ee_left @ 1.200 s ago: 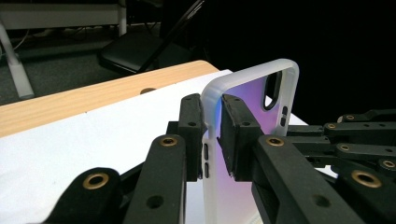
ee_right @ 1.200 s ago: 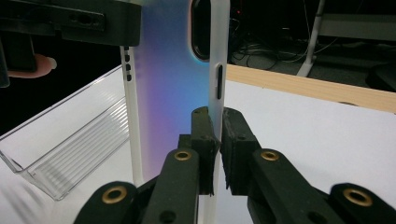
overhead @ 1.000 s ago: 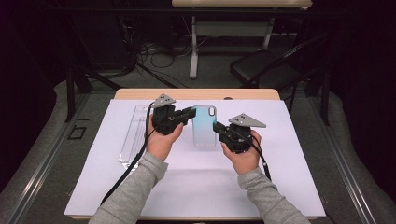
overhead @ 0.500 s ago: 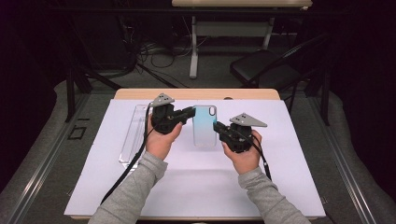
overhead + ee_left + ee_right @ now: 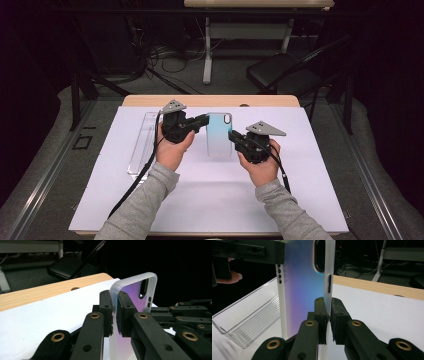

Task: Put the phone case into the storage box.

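One phone case (image 5: pixel 219 134) here, translucent with a blue-to-purple tint and frosted white edges, and it's being held up off the white sheet (image 5: pixel 210 200) by both grippers at once. The camera cutout end points away from the person, toward the far edge of the table.

Left gripper (image 5: pixel 206 120) sits on the case's left side near that far corner, jaws squeezed narrow onto the frosted edge. In the left gripper view you can see the two pads (image 5: pixel 107 307) pinching the rim right below the rounded corner (the cutout slot is just past them). Right gripper (image 5: pixel 231 136) is on the case's right side, further toward the person, and it's also clamped tight on the edge. The right gripper view shows its pads pressed on either side of the rim, just under the side button slot.

So that's two grippers, two hands, one case between them.

Left of the case, just past the left hand (image 5: pixel 171 150), there's one clear plastic tray (image 5: pixel 141 145) lying on the sheet, long and narrow. Beyond the case, one strip of wooden tabletop (image 5: pixel 210 101) shows past the sheet's far edge.
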A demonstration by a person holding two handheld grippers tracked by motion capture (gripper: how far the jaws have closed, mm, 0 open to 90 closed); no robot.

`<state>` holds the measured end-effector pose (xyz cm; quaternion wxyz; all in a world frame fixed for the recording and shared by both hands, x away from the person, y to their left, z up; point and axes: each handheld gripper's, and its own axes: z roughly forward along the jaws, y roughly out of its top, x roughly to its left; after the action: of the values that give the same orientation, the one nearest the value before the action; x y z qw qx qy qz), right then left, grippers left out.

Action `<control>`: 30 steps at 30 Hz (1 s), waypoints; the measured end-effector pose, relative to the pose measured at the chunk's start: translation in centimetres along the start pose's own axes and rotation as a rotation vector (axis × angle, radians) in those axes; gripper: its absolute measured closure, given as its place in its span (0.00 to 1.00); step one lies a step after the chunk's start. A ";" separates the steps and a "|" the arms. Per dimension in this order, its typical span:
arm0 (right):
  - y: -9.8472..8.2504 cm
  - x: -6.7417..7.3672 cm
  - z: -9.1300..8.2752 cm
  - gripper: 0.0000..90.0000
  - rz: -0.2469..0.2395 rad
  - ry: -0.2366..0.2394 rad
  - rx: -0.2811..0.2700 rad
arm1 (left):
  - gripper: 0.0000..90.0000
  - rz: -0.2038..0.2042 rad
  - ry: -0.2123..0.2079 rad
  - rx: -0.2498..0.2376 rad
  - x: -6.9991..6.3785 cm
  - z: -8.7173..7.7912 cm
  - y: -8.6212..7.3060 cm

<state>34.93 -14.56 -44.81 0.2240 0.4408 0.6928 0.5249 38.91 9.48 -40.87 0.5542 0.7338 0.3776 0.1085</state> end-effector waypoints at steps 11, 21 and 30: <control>0.0 0.0 0.0 0.94 0.000 0.001 -0.002 | 0.93 -0.007 -0.005 -0.002 0.1 0.0 0.0; 0.0 -0.1 0.0 0.94 0.003 0.001 -0.002 | 0.93 -0.011 -0.010 -0.003 0.1 0.0 0.0; 0.0 0.0 0.0 0.94 0.005 0.001 -0.006 | 0.93 -0.011 -0.011 -0.006 0.1 0.0 0.0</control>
<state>34.96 -14.60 -44.79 0.2238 0.4414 0.6902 0.5279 39.01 9.56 -40.92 0.5590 0.7307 0.3782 0.1025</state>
